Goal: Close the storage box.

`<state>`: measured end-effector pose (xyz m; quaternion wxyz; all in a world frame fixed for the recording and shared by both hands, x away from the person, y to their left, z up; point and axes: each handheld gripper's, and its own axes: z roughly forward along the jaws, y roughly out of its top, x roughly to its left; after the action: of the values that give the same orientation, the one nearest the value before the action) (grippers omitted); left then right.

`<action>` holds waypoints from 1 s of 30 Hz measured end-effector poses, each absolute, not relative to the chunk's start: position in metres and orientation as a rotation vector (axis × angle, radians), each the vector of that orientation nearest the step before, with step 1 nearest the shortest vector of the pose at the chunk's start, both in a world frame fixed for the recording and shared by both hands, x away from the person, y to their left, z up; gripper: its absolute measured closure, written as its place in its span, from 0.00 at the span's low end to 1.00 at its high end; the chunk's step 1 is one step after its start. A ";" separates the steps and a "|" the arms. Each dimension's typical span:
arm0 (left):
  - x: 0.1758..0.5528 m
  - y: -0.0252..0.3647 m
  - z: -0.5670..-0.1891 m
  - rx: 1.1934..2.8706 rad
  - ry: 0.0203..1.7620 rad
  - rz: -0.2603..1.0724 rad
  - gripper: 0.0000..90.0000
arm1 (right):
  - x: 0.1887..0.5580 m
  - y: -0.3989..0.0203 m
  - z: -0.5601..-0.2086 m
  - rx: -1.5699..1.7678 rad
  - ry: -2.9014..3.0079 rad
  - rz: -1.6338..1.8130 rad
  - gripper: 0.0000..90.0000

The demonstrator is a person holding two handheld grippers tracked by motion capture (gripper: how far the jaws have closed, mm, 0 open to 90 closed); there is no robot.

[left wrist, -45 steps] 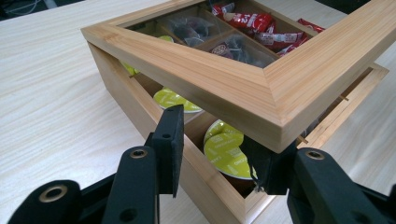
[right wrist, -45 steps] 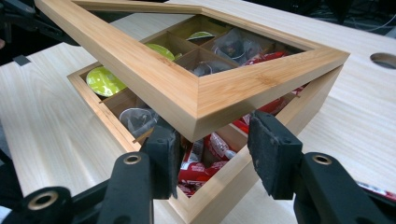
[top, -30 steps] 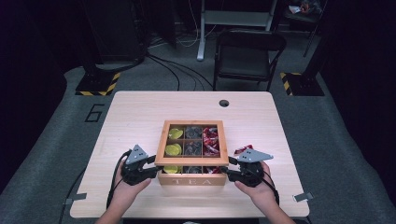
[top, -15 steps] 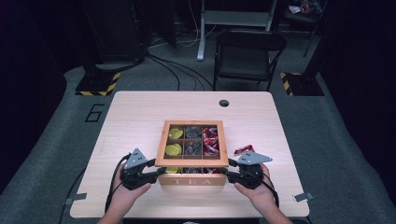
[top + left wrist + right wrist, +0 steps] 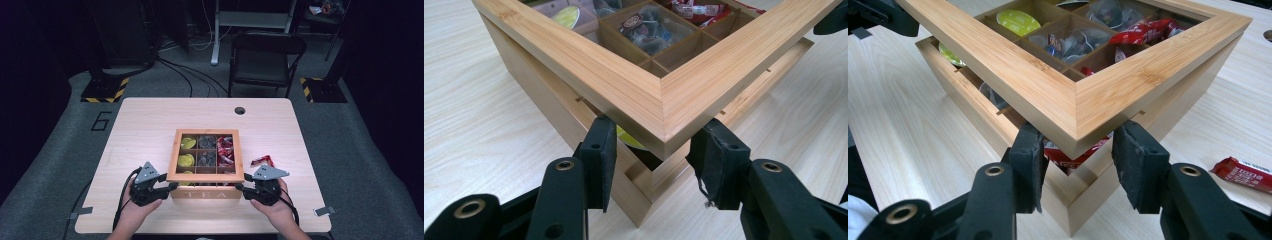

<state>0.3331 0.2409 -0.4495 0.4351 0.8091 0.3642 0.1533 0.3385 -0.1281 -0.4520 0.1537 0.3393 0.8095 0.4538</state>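
Since its near edge stands lifted off the box, lid (image 5: 205,176): a wooden frame with a clear pane, tilted, with a gap at both near corners; it sits over the box at the near middle of the table.
Box (image 5: 206,192): wooden, marked TEA on its front; 9 compartments in a 3 by 3 grid show through the pane.
Contents: yellow-green discs (image 5: 187,160) in the 9 o'clock column, dark tea bags (image 5: 206,159) in the middle column, red packets (image 5: 225,150) in the 3 o'clock column.
Left gripper (image 5: 167,187): at 8 o'clock of the box, at the lid's near left corner; in the left gripper view the 2 pads (image 5: 600,160) sit on either side of that corner. The jaws have just been opening and stand at a middling gap; whether they press the wood I cannot tell.
Right gripper (image 5: 241,188): at 4 o'clock of the box, at the lid's near right corner, with pads (image 5: 1139,167) astride it, same middling gap, contact unclear.
Loose packet (image 5: 262,161): red, on the table at 3 o'clock of the box, apart from it.
Table (image 5: 150,120): light wood, with a round hole (image 5: 240,110) at 12 o'clock.
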 end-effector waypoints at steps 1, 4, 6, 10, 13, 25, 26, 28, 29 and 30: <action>0.333 0.240 -0.451 2.008 0.912 0.384 0.60 | 0.338 -0.128 -0.452 0.972 2.322 1.299 0.60; 0.331 0.240 -0.452 2.022 0.917 0.372 0.61 | 0.337 -0.129 -0.454 0.976 2.334 1.292 0.59; 0.331 0.240 -0.454 2.024 0.916 0.371 0.61 | 0.337 -0.130 -0.455 0.969 2.335 1.292 0.59; 0.330 0.240 -0.455 2.024 0.924 0.362 0.61 | 0.335 -0.130 -0.456 0.978 2.340 1.290 0.58; 0.330 0.240 -0.456 2.031 0.924 0.360 0.61 | 0.333 -0.131 -0.457 0.991 2.339 1.290 0.57; 0.328 0.240 -0.460 2.047 0.935 0.351 0.61 | 0.328 -0.135 -0.457 0.987 2.322 1.306 0.58; 0.328 0.240 -0.461 2.053 0.939 0.347 0.61 | 0.327 -0.134 -0.457 1.000 2.318 1.307 0.58; 0.327 0.240 -0.461 2.056 0.938 0.351 0.61 | 0.327 -0.134 -0.458 1.001 2.318 1.306 0.58; 0.327 0.240 -0.462 2.055 0.939 0.354 0.61 | 0.327 -0.134 -0.458 1.001 2.318 1.306 0.58; 0.326 0.241 -0.461 2.066 0.933 0.345 0.61 | 0.328 -0.134 -0.459 1.001 2.327 1.304 0.58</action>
<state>0.3264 0.2414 -0.4611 0.4116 0.8212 0.3706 0.1373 0.3278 -0.1342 -0.4588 0.1459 0.3475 0.8080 0.4529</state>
